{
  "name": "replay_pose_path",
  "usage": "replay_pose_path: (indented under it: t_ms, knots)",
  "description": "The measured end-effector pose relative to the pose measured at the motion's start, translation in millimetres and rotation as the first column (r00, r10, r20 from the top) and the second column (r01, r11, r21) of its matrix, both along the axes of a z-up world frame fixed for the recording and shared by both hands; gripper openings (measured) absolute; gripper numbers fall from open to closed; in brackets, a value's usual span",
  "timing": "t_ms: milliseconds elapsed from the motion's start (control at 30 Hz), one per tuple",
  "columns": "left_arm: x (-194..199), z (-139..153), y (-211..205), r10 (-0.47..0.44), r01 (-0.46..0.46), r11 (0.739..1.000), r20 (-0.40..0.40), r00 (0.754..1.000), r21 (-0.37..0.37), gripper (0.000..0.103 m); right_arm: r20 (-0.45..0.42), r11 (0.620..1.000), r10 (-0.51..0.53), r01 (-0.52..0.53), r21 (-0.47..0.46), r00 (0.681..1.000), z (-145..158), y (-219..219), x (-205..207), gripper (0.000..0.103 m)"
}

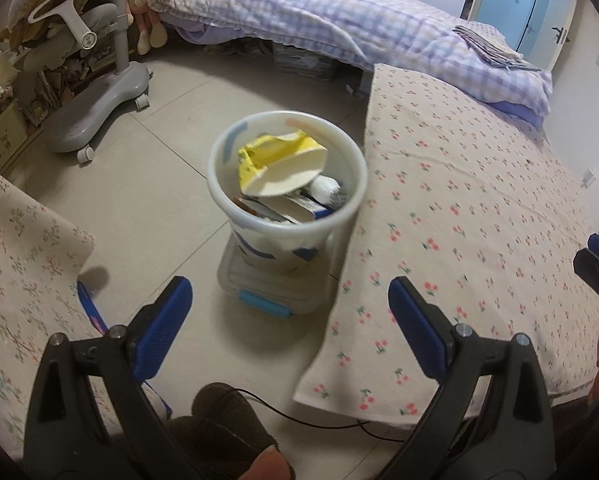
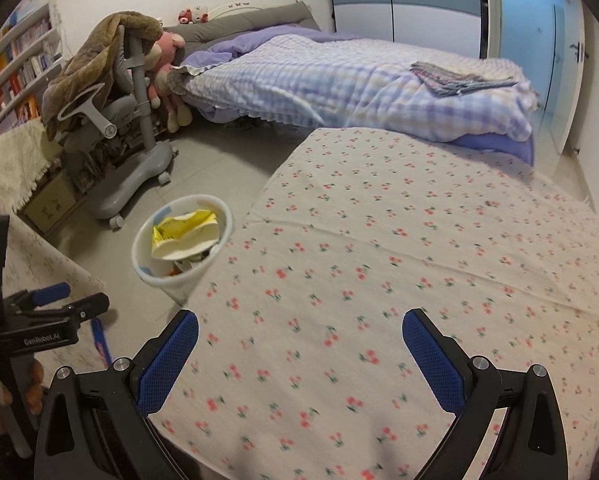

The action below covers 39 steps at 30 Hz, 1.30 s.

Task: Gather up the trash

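left gripper (image 1: 289,300): seen spread wide in the left wrist view, nothing held between the blue pads (image 1: 163,326); it is held over the floor, with the bin at 12 o'clock of it.
right gripper (image 2: 299,338): likewise released, pads (image 2: 433,364) far apart and nothing gripped; it is held above the cherry cloth.
bin (image 1: 287,184): a pale round bin, upright, set on a clear box (image 1: 267,284) with a blue latch; its right side is just beside the cloth's edge (whether they touch cannot be told). in the right wrist view it is found at 10 o'clock of the right gripper (image 2: 183,240).
trash: a crumpled yellow carton (image 1: 279,164) lies on top inside the bin, tilted, reaching to about the rim; a white wad (image 1: 325,188) and some flat wrappers are seen beneath it, at 5 o'clock of the carton.
cherry cloth (image 1: 471,232): a printed cover spread over a flat surface at 3 o'clock of the bin.
floor (image 1: 147,184): grey tiles; a dark cable (image 1: 311,422) is trailed across it at 6 o'clock.
chair (image 1: 99,92): a grey wheeled chair at 10 o'clock of the bin, draped with a brown blanket.
bed (image 1: 319,16): covered in a purple checked quilt, at 12 o'clock.
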<state>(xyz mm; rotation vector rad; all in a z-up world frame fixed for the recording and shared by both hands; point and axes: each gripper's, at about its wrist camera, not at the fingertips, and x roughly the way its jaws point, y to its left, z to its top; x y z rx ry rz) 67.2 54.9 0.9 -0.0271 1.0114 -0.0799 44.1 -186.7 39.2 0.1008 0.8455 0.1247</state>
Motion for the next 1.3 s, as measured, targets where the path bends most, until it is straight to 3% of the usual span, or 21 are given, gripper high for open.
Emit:
replay_pose_path:
  t_ms: [467, 1300]
  knots:
    - [-26.1, -8.9, -30.0, -0.002, -0.005, 0.998, 0.097, 0.995, 0.069, 0.098, 0.082, 0.996, -0.041, 0.048, -0.078, 0.996, -16.1, -18.6, -48.5, 0.103]
    - [-29.6, -4.1, -31.1, 0.0, -0.004, 0.999, 0.119, 0.993, 0.032, 0.098, 0.078, 0.996, -0.052, 0.058, -0.075, 0.996, -22.4, -18.5, -51.1, 0.103]
